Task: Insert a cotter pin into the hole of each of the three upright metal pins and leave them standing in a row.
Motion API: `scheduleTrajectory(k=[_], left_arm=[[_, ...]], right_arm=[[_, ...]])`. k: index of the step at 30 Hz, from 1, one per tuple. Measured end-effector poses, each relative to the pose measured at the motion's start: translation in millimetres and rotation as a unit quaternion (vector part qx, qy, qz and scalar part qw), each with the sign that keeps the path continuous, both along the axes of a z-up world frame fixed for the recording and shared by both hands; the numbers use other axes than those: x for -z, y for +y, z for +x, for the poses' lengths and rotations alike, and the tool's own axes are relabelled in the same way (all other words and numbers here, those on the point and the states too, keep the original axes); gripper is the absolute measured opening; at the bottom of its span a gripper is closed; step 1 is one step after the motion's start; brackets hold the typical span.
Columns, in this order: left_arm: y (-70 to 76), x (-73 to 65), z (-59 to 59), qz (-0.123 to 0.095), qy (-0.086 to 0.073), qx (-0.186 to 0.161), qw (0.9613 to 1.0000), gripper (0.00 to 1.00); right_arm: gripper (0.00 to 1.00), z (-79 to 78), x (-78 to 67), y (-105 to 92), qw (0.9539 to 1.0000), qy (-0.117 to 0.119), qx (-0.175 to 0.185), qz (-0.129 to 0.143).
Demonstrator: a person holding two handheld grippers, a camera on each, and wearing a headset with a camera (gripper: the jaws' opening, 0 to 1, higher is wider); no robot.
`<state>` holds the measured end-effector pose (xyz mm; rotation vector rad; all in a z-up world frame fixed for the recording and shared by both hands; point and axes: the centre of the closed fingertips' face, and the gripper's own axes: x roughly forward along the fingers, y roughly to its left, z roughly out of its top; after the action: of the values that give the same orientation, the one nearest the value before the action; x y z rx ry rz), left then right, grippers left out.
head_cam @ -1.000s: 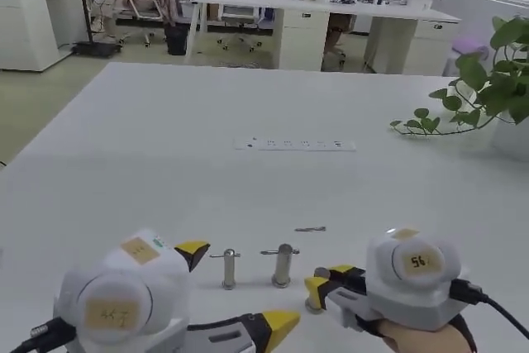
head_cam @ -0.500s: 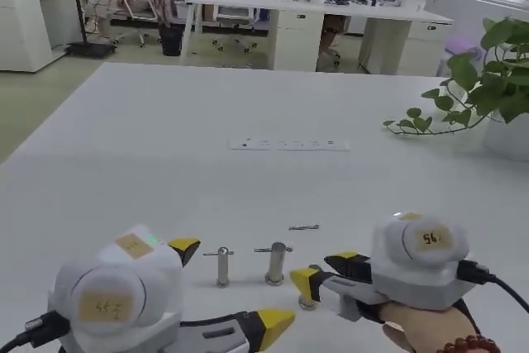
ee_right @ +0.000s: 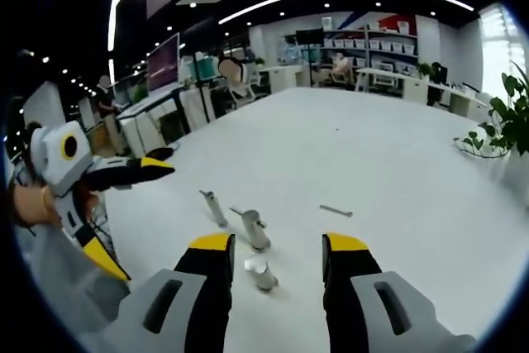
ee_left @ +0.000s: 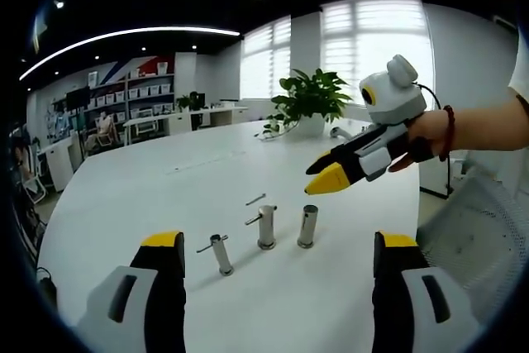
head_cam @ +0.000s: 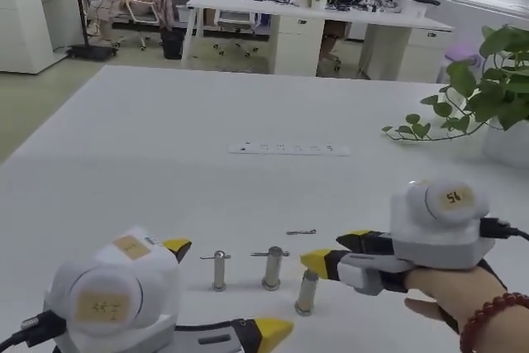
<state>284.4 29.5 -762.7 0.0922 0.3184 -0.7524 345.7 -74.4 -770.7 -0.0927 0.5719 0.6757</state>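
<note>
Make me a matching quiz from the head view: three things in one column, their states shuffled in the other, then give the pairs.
Things
1. leftmost metal pin
2. rightmost metal pin
3. loose cotter pin

States
A. lies flat on the table, beyond the row
B. stands with a fitted cotter pin through it
C. stands bare, nothing through it

Pairs: 1-B, 2-C, 3-A

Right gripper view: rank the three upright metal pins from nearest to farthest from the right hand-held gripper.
1. Bare metal pin, just ahead of the right hand-held gripper.
2. Middle pin with cotter pin, behind it.
3. End pin with cotter pin, farthest, upper left.
</note>
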Motion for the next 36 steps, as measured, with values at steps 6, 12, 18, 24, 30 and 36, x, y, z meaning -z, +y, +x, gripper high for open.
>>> scheduleTrajectory(k=[6, 12, 18, 24, 30, 36], left_arm=[[3.1, 0.2, 1.5, 0.003, -0.001, -0.005, 1.0, 0.97], [6.5, -1.4, 3.6, -0.004, 0.0, -0.012, 0.9999, 0.99], [8.8, 2.1, 5.9, -0.001, 0.008, -0.016, 0.9998, 0.98], [9.7, 3.2, 7.3, 0.0, 0.009, -0.017, 0.9998, 0.98], [9.5, 4.6, 8.7, 0.001, 0.012, -0.016, 0.9998, 0.97], [8.4, 7.1, 8.7, 0.008, 0.013, -0.012, 0.9998, 0.96]], right_arm=[[0.43, 17.2, -0.1, -8.3, 0.9994, -0.003, -0.023, -0.025], [0.41, 35.2, 7.6, -15.1, 0.9976, 0.002, -0.045, -0.052], [0.34, 48.4, 19.9, -16.1, 0.9931, 0.011, -0.083, -0.082], [0.28, 61.2, 31.4, -13.1, 0.9875, 0.021, -0.115, -0.105], [0.25, 78.4, 42.7, -10.1, 0.9827, 0.03, -0.136, -0.122], [0.25, 89.1, 53.4, -4.0, 0.9785, 0.037, -0.156, -0.13]])
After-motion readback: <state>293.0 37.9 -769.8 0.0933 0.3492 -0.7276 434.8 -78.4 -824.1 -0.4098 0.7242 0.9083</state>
